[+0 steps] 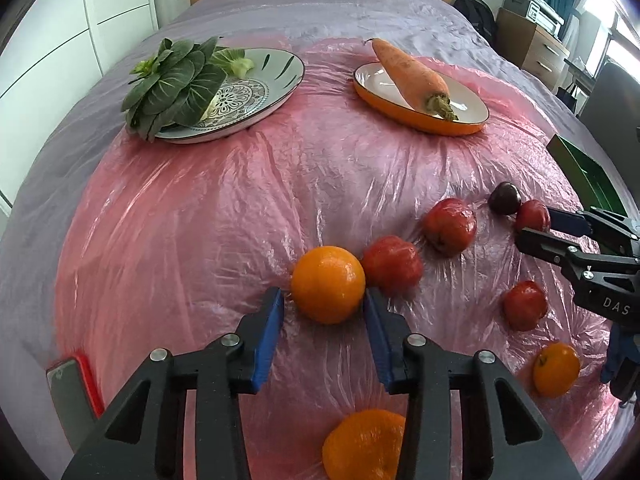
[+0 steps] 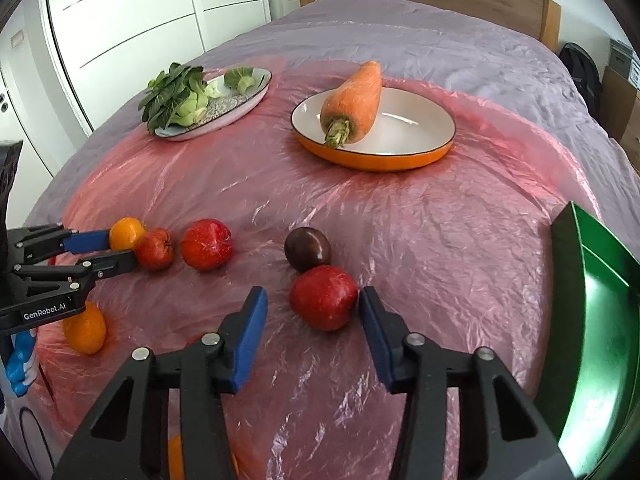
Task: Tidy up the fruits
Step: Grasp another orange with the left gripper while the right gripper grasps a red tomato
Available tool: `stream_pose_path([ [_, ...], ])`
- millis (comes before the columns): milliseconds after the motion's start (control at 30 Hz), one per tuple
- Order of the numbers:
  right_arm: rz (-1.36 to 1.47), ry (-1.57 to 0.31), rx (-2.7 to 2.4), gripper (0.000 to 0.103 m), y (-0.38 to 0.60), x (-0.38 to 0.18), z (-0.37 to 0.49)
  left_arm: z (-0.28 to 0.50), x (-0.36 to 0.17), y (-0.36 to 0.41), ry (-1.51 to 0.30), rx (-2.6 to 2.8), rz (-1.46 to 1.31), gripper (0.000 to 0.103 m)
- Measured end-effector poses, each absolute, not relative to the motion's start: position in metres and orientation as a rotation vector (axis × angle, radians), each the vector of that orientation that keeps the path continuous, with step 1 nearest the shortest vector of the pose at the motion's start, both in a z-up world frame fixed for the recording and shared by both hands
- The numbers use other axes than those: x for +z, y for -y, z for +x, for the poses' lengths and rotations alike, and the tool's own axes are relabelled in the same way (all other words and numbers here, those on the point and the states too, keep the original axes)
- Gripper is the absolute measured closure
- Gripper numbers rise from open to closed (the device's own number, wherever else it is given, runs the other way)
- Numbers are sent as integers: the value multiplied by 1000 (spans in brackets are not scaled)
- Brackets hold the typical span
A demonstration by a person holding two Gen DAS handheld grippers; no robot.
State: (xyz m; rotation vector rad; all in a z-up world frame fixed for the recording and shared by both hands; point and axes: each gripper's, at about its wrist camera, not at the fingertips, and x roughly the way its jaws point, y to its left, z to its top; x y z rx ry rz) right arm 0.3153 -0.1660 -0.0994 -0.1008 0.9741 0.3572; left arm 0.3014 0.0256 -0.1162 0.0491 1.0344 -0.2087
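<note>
My left gripper (image 1: 324, 306) is open, its blue pads on either side of an orange (image 1: 328, 284) on the pink plastic sheet (image 1: 200, 220); a red apple (image 1: 393, 265) touches that orange. My right gripper (image 2: 313, 312) is open around another red apple (image 2: 323, 297), with a dark plum (image 2: 307, 249) just behind it. More red apples (image 1: 450, 226) (image 1: 525, 305) and oranges (image 1: 556, 368) (image 1: 364, 444) lie scattered nearby. In the right wrist view the left gripper (image 2: 120, 249) straddles the orange (image 2: 126, 233).
A patterned plate (image 1: 276, 80) holds bok choy (image 1: 176, 84). An orange-rimmed dish (image 2: 400, 136) holds a large carrot (image 2: 354, 100). A green tray (image 2: 600, 320) sits at the right edge. A phone (image 1: 72, 392) lies at the left. All rests on a bed with a purple cover (image 1: 320, 12).
</note>
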Motion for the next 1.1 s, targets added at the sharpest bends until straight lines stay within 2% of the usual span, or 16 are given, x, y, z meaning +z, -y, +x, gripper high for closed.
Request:
stream_pose_path([
  [100,-95,-979,357,53,165,-104,318,304,-119,-25,-1036,-210,53,67],
  [267,-79,-986,363,70,168,-109,323,310,-123,-23,-1041,-211,67,67],
  [467,-80,-993,359,72,168,-114,327,311,-127,-21,-1044,-219,74,67],
  [533,-81,-996,356,72,168,-115,328,310,-127,-23,-1042,-215,76,70],
  [600,-90,-997,353,77,167,-116,329,309,-127,-24,-1036,-221,66,71],
  [633,-96,-996,350,82,167,-116,329,309,-126,-24,-1034,-223,67,71],
  [1100,-34,-966,341,84,179,-97,322,297,-109,-37,-1005,-204,-1,71],
])
